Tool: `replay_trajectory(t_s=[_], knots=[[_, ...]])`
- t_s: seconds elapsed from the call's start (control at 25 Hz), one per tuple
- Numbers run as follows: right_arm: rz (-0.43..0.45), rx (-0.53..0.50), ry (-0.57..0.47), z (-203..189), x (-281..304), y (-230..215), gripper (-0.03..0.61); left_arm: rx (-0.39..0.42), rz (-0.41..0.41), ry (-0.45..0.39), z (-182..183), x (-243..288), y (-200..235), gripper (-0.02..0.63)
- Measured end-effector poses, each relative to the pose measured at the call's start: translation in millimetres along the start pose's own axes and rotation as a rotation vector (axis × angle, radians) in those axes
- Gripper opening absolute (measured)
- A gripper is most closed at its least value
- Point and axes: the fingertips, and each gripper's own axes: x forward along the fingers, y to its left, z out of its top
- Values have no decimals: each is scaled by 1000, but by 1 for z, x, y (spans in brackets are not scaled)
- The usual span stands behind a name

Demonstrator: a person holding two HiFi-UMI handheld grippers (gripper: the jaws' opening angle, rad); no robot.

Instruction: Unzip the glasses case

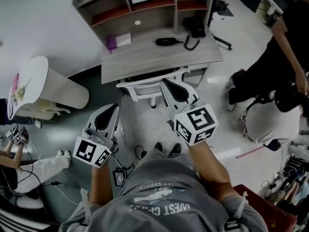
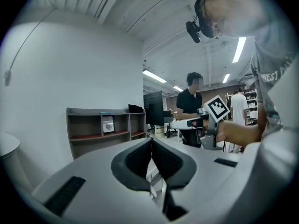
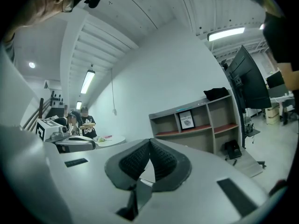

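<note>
Glasses case (image 1: 166, 41) lies on desk (image 1: 145, 59); left tongs (image 1: 115, 107), right tongs (image 1: 164, 82) closed, empty.

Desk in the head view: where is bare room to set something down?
Bare: the desk front strip, and the middle between the purple box and the black glasses case. Crowded: the right rear, around the black bag.

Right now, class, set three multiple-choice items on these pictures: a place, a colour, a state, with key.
1. Where is the glasses case? A on the floor; B on the desk; C in a gripper.
2. What colour is the small object at the desk's left end? A green; B orange; C purple.
3. How are the left gripper's jaws? A shut, empty; B wide open; C shut on the case.
Key: 1 B, it lies there; 2 C, plainly purple; 3 A, they meet, nothing between.
</note>
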Motion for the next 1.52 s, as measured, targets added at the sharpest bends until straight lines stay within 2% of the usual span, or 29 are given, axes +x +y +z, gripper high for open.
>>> replay_trajectory(t_s=[0.2,0.4,0.64,0.96,1.2,1.52], knots=[[-39,1,49,-17,5,-18,11,-14,-48,-17,-2,32,13,0],[-135,-41,76,-15,15,-47,11,-12,-153,-80,7,82,35,-1],[-233,-77,96,-6,45,-71,11,-11,-207,-144,23,122,92,-2],[-328,-94,113,-3,86,-92,11,-32,-282,-153,12,161,144,0],[-371,-112,132,-2,110,-99,11,-51,-306,-164,5,181,178,0],[-403,-114,157,-4,125,-121,11,-77,-322,-153,-5,206,196,0]])
